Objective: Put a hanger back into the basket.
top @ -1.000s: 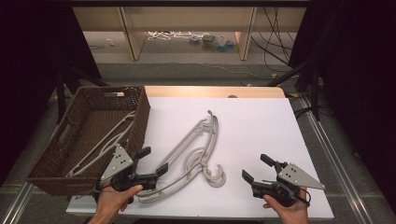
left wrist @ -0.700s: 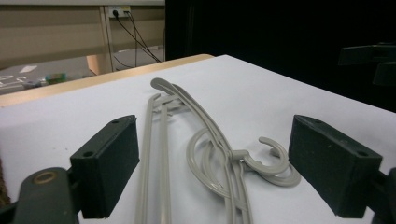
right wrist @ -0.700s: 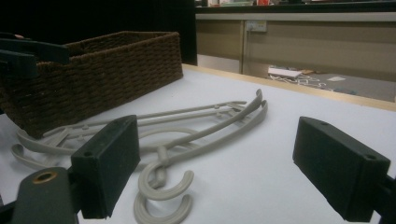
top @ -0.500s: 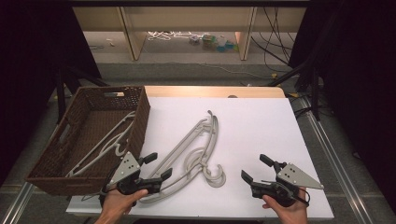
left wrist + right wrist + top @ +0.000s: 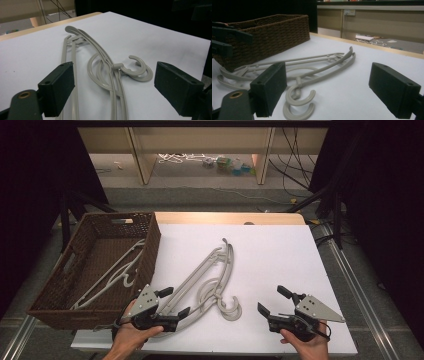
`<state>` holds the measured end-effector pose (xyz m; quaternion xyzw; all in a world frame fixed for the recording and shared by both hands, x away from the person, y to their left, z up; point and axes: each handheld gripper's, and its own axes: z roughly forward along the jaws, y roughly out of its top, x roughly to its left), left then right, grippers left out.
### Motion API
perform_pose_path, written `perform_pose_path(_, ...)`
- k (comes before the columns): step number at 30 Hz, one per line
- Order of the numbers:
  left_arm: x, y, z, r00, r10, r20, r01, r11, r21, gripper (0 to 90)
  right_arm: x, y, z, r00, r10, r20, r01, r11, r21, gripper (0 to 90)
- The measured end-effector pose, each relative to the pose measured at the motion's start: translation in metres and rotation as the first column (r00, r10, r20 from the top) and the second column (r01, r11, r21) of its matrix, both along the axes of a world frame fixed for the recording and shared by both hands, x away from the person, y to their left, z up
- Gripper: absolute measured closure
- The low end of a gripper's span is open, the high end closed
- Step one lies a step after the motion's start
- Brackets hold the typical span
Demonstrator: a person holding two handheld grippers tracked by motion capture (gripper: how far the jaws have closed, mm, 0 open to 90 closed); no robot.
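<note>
Two grey hangers (image 5: 212,280) lie stacked on the white table (image 5: 280,255); a brown basket (image 5: 150,245) sits beside them. The left gripper (image 5: 172,302) is spread wide over the hangers' ends; the right gripper (image 5: 272,301) is spread wide too, holding nothing.

Left gripper (image 5: 172,302) and right gripper (image 5: 279,301) (both hand-held) gape wide.

Matt plastic hangers (image 5: 210,280); rough woven basket (image 5: 95,265), prob. wicker.
</note>
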<state>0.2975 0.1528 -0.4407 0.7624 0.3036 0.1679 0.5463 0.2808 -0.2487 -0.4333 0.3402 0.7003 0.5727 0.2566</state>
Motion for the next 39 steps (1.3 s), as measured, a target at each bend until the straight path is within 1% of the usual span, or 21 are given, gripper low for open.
perform_pose_path(3,0.001,-0.005,-0.001,0.9998,-0.019,-0.006,0.019,0.9998,0.012,16.0,0.000,0.001,-0.001,1.0000,-0.003,0.000,0.003,1.000,0.005,15.7)
perform_pose_path(6,0.003,-0.010,-0.003,0.9982,-0.051,-0.031,0.052,0.9969,0.059,16.0,-0.001,0.001,0.000,1.0000,-0.006,0.000,0.006,1.000,-0.002,15.7)
perform_pose_path(8,0.005,-0.013,-0.005,0.9978,-0.051,-0.042,0.055,0.9939,0.096,16.1,0.000,0.001,-0.001,1.0000,-0.004,0.001,0.004,1.000,0.002,15.7)
perform_pose_path(9,0.006,-0.014,-0.006,0.9975,-0.057,-0.042,0.062,0.9903,0.125,16.2,-0.001,0.001,0.000,1.0000,-0.001,-0.001,0.001,1.000,-0.001,15.7)
perform_pose_path(10,0.006,-0.016,-0.007,0.9965,-0.057,-0.061,0.065,0.9875,0.143,16.2,-0.001,0.002,0.000,1.0000,0.004,0.000,-0.004,1.000,-0.003,15.7)
perform_pose_path(13,0.010,-0.022,-0.010,0.9925,-0.060,-0.106,0.081,0.9755,0.204,16.9,-0.003,0.001,0.001,0.9999,-0.001,-0.012,0.000,1.000,-0.020,15.7)
perform_pose_path(18,0.021,-0.031,-0.015,0.9860,-0.055,-0.157,0.100,0.9508,0.293,18.8,-0.002,0.001,0.000,1.0000,0.001,0.000,-0.001,1.000,-0.004,15.7)
perform_pose_path(19,0.023,-0.033,-0.015,0.9861,-0.049,-0.159,0.097,0.9442,0.315,20.6,-0.002,0.000,0.001,1.0000,-0.005,-0.004,0.005,1.000,-0.012,15.7)
perform_pose_path(20,0.027,-0.035,-0.015,0.9860,-0.059,-0.156,0.109,0.9340,0.340,21.7,-0.004,0.000,0.002,0.9997,-0.007,-0.025,0.007,1.000,-0.019,15.7)
perform_pose_path(23,0.034,-0.043,-0.018,0.9767,-0.054,-0.208,0.130,0.9191,0.372,25.1,-0.004,0.000,0.002,0.9996,-0.002,-0.028,0.002,1.000,-0.011,15.7)
perform_pose_path(25,0.038,-0.046,-0.019,0.9762,-0.036,-0.214,0.121,0.9084,0.400,26.5,-0.005,0.000,0.002,0.9993,-0.005,-0.036,0.005,1.000,-0.008,15.7)
perform_pose_path(30,0.048,-0.050,-0.023,0.9690,-0.010,-0.247,0.123,0.8851,0.449,34.4,-0.005,0.000,0.002,0.9991,0.004,-0.041,-0.004,1.000,0.000,15.7)
perform_pose_path(31,0.049,-0.051,-0.023,0.9674,-0.012,-0.253,0.129,0.8827,0.452,34.7,-0.004,0.001,0.002,0.9995,0.006,-0.031,-0.006,1.000,0.006,15.8)
perform_pose_path(32,0.050,-0.053,-0.024,0.9636,-0.011,-0.267,0.132,0.8870,0.442,36.2,-0.004,0.001,0.002,0.9995,0.006,-0.031,-0.006,1.000,0.006,15.8)
perform_pose_path(33,0.051,-0.054,-0.022,0.9627,-0.025,-0.269,0.151,0.8753,0.459,38.0,-0.004,0.001,0.001,0.9994,0.005,-0.034,-0.005,1.000,0.003,15.8)
perform_pose_path(34,0.051,-0.056,-0.023,0.9647,-0.025,-0.262,0.147,0.8768,0.458,38.3,-0.004,0.001,0.001,0.9994,0.005,-0.035,-0.005,1.000,0.002,15.8)
perform_pose_path(35,0.052,-0.058,-0.023,0.9605,-0.038,-0.276,0.166,0.8722,0.460,38.7,-0.004,0.001,0.001,0.9995,0.007,-0.032,-0.006,1.000,0.006,15.8)
perform_pose_path(36,0.053,-0.060,-0.024,0.9605,-0.039,-0.276,0.167,0.8716,0.461,41.2,-0.004,0.001,0.002,0.9995,0.007,-0.030,-0.007,1.000,0.006,15.8)
perform_pose_path(37,0.054,-0.061,-0.023,0.9574,-0.044,-0.285,0.182,0.8605,0.476,44.0,-0.005,0.000,0.003,0.9987,0.010,-0.050,-0.010,1.000,-0.015,15.9)
perform_pose_path(38,0.055,-0.062,-0.024,0.9604,-0.041,-0.276,0.177,0.8530,0.491,44.8,-0.005,0.000,0.002,0.9993,0.001,-0.037,-0.001,1.000,-0.010,15.9)
perform_pose_path(39,0.056,-0.063,-0.025,0.9592,-0.037,-0.280,0.177,0.8513,0.494,45.7,-0.005,0.000,0.002,0.9991,0.000,-0.043,0.000,1.000,-0.012,15.9)
